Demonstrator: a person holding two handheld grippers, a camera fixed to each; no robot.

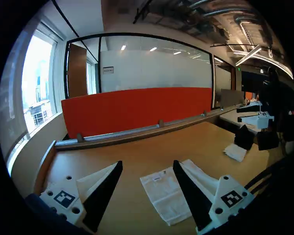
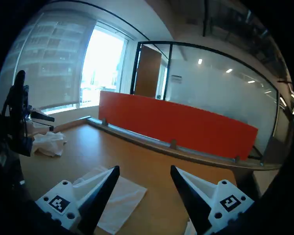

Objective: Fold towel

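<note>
1. Fingers of the left gripper (image 1: 147, 162), in the left gripper view, stand spread wide, and we see nothing pinched between them.
2. We find the white towel (image 1: 166, 192) lying flat on the wooden table (image 1: 147, 147), in the gap between the fingers and running under the right-hand finger. The left-hand finger is apart from it, over bare wood.
3. Far beyond the right-hand fingertip we see a small white cloth (image 1: 235, 152) on the table, well apart from the towel. Straight ahead of the fingertips an orange partition (image 1: 139, 107) lines the table's far edge.
4. In the right gripper view, the right gripper (image 2: 144, 167) has its fingers spread too, gripping nothing.
5. Here the towel (image 2: 123, 196) lies flat beneath the left-hand finger, its edge reaching into the gap. The right-hand finger hangs over bare table (image 2: 151, 176).
6. Well off to the left of the left-hand finger we see a crumpled white cloth (image 2: 49, 143). The orange partition (image 2: 178, 125) stands ahead of the fingertips.
</note>
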